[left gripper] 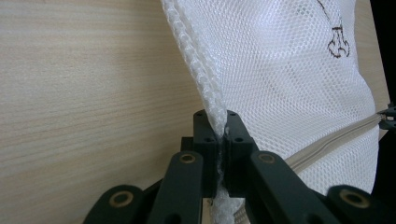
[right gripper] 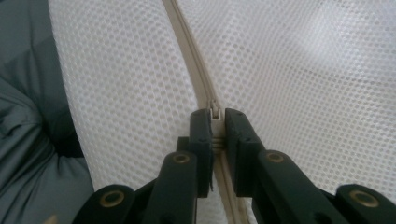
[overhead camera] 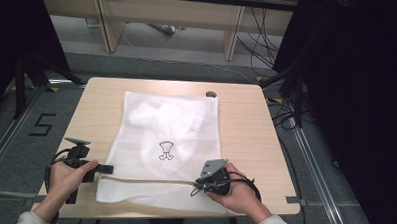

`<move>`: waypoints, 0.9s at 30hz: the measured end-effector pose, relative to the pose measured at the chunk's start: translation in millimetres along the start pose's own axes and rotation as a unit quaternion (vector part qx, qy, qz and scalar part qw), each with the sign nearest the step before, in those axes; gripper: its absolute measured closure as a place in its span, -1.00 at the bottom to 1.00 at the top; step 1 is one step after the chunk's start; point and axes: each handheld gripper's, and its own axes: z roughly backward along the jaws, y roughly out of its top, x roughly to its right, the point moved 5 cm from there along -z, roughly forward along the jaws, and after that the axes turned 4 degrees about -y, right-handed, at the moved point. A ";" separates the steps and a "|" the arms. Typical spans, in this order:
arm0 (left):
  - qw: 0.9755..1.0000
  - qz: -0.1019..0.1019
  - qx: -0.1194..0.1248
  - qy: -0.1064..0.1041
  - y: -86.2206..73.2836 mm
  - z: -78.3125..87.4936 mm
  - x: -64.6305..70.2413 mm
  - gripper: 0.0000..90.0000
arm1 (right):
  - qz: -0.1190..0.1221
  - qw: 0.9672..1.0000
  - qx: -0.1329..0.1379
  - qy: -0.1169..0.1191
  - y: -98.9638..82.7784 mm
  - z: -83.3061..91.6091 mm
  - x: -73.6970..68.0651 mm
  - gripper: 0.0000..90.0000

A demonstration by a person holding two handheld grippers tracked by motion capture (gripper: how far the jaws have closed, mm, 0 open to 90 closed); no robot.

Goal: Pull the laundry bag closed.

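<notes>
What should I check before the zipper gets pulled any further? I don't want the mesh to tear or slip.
1. Left claw shut on the seamed edge of the mesh bag: ok.
2. Right claw shut on the zipper slider: ok.
3. Mesh caught in the zipper ahead of the slider: cannot tell; the track there looks clean.
4. Bag lying flat on the table: not ok; its near edge hangs over the front of the table.
5. Small dark object by the bag's far corner out of the way: ok.
</notes>
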 end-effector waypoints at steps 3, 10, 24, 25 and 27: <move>1.000 -0.001 -0.001 0.001 0.0 -0.1 -0.1 0.90 | -0.009 1.000 0.000 0.001 -2.3 1.4 1.0 0.84; 1.000 -0.001 -0.001 0.000 -0.1 -0.3 0.5 0.90 | -0.020 1.000 0.001 -0.003 -4.9 4.1 1.8 0.84; 1.000 -0.001 0.000 0.001 0.1 -0.1 0.4 0.90 | -0.023 1.000 0.002 -0.003 -8.8 7.4 4.5 0.84; 1.000 -0.001 0.000 0.001 0.1 0.0 0.2 0.90 | -0.021 1.000 0.000 -0.005 -9.2 7.6 4.9 0.84; 1.000 0.000 0.001 0.000 0.1 0.0 0.2 0.90 | -0.022 1.000 0.000 -0.002 -10.0 8.2 5.2 0.84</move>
